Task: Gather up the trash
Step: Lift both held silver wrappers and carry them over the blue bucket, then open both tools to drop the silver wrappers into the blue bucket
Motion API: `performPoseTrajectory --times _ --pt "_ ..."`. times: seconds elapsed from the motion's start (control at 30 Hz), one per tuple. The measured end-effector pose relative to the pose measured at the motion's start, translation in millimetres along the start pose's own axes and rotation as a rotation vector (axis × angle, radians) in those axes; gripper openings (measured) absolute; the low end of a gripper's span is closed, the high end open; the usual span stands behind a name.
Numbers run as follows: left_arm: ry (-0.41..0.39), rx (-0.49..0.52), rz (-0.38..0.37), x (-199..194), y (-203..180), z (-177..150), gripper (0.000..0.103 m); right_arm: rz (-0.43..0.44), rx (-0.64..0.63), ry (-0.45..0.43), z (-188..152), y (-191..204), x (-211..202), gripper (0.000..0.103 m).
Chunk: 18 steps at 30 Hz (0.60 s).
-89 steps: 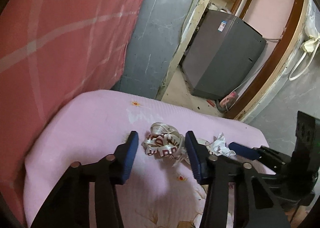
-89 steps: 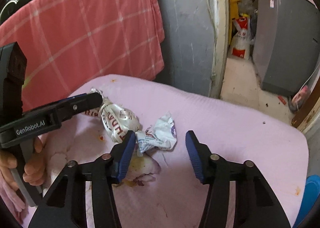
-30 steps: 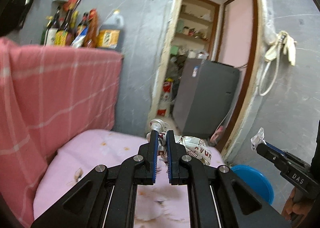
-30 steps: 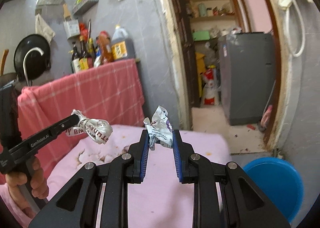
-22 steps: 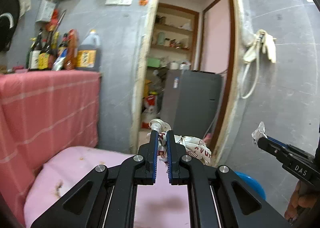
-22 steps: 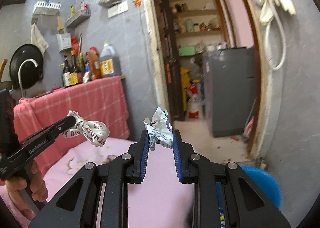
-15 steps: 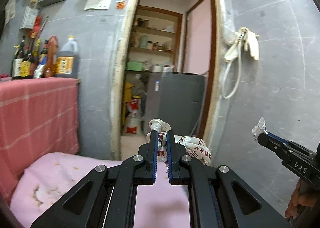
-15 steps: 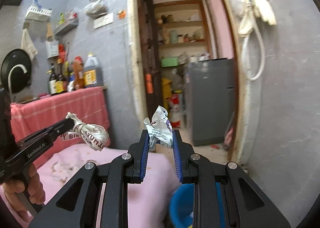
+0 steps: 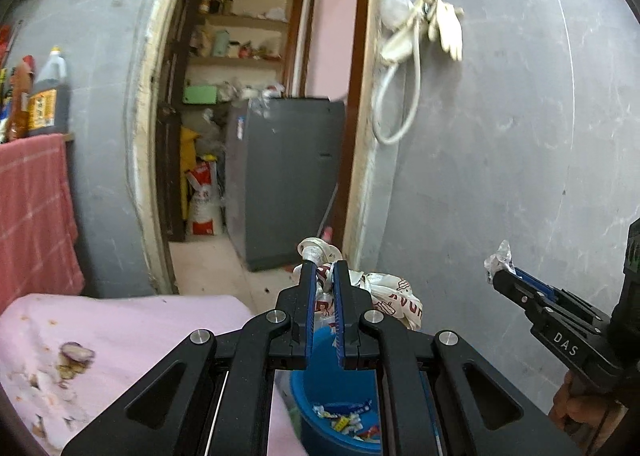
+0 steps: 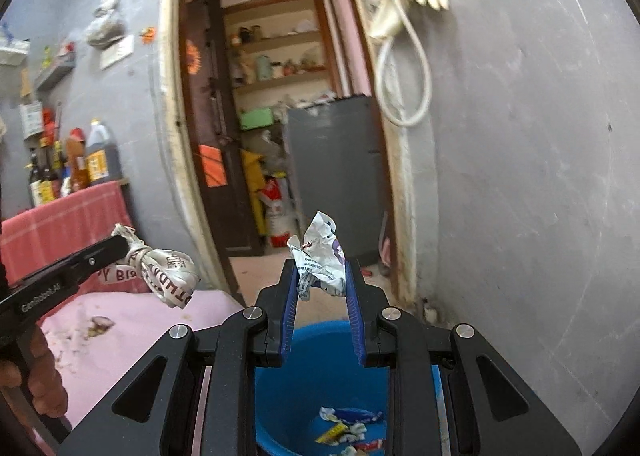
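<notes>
My left gripper (image 9: 323,268) is shut on a knotted white ribbon with red letters (image 9: 394,298), held in the air above the blue bin (image 9: 320,384). It also shows in the right wrist view (image 10: 164,272). My right gripper (image 10: 320,268) is shut on a crumpled white wrapper (image 10: 320,256), held over the blue bin (image 10: 320,368), which holds several wrappers (image 10: 346,430). The right gripper also shows in the left wrist view (image 9: 500,276), to the right of the bin.
A table with a stained pink cloth (image 9: 120,328) stands left of the bin. A grey wall (image 9: 500,155) is close behind, with a hose and gloves (image 9: 420,27) hanging. An open doorway (image 9: 248,135) leads to a grey appliance (image 9: 288,175). Bottles (image 10: 80,163) stand at the left.
Both grippers took the trash off the pink table, lifted it and swung right. The blue bin has come into view below both of them.
</notes>
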<state>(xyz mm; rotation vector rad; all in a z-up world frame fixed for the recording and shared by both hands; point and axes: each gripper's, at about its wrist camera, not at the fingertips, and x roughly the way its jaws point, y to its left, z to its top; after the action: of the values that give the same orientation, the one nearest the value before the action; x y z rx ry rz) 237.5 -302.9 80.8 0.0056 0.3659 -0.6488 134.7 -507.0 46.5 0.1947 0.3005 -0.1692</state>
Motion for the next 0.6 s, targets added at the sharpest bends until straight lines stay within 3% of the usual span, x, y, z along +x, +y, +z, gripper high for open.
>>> performPoseTrajectory --times 0.37,0.6 --pt "0.182 -0.025 -0.034 65.5 -13.0 -29.2 0.006 -0.029 0.072 0.098 -29.8 -29.5 30.9 0.024" --pt "0.289 -0.04 -0.002 97.9 -15.1 -44.6 0.01 -0.034 0.101 0.181 -41.7 -36.9 56.5 0.025"
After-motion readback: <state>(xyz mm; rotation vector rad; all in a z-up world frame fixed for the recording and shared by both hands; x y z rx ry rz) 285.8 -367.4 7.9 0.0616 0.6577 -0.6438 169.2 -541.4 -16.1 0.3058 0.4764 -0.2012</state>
